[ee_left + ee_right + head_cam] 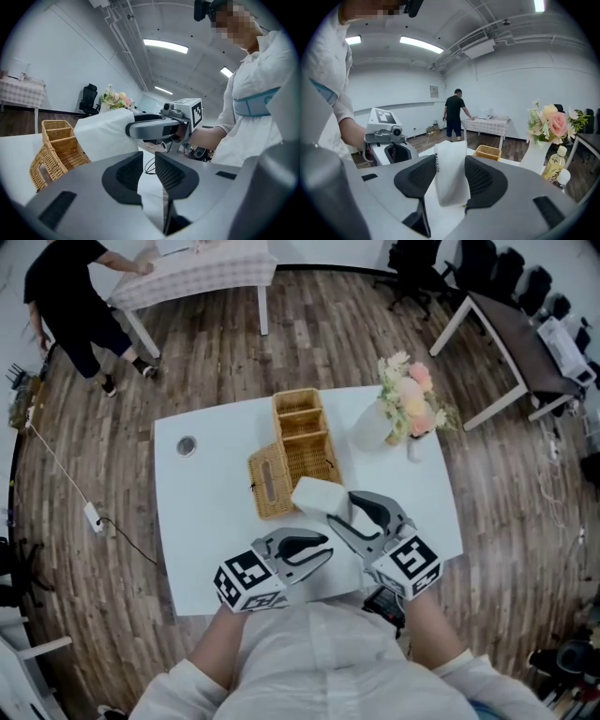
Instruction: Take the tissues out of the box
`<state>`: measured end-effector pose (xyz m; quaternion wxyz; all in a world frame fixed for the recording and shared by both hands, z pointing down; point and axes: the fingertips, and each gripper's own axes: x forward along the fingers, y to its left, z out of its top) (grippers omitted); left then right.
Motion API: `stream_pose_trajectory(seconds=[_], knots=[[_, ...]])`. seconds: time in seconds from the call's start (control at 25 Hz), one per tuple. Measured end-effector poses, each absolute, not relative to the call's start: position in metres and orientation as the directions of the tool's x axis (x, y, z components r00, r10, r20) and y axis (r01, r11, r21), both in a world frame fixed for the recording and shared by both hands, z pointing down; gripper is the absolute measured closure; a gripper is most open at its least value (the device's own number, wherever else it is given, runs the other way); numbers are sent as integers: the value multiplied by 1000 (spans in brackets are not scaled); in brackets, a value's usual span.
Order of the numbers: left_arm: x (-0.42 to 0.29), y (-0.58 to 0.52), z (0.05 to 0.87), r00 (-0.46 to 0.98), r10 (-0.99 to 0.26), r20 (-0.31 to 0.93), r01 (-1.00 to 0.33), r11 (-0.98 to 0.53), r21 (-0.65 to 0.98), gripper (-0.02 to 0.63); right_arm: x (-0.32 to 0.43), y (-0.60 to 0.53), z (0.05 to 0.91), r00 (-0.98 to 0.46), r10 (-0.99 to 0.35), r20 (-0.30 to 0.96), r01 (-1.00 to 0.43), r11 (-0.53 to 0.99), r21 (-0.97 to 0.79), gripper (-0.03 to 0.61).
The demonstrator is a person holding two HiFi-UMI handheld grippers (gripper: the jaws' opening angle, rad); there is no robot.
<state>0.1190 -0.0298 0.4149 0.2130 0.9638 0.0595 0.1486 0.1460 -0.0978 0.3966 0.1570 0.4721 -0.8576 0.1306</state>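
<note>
Holding the white tissue pack in the right gripper, jaws wide and pressing on both sides of it. It's up off the white counter, just in front of the wicker box, whose slotted lid leans against it. The left gripper sits close by, jaws only a thin gap apart with nothing clearly between them.

Two grippers, one tissue pack
</note>
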Motion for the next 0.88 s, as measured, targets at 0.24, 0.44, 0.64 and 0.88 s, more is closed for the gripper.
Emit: stream_pose_trajectory(seconds=[0.24, 0.44, 0.64, 0.88], knots=[[120, -24, 411, 945, 188, 267, 61, -905, 420, 543, 145, -91, 378, -544, -799, 256, -838, 501, -218, 362], [123, -22, 407, 943, 201, 267, 75, -906, 415, 543, 145, -89, 368, -565, -807, 171, -809, 502, -305, 362], [124, -21, 406, 937, 216, 275, 89, -908, 409, 541, 145, -89, 356, -580, -809, 94, -781, 519, -348, 362], [122, -19, 406, 930, 228, 288, 98, -909, 404, 540, 150, -87, 346, -577, -816, 31, -764, 526, -374, 362]])
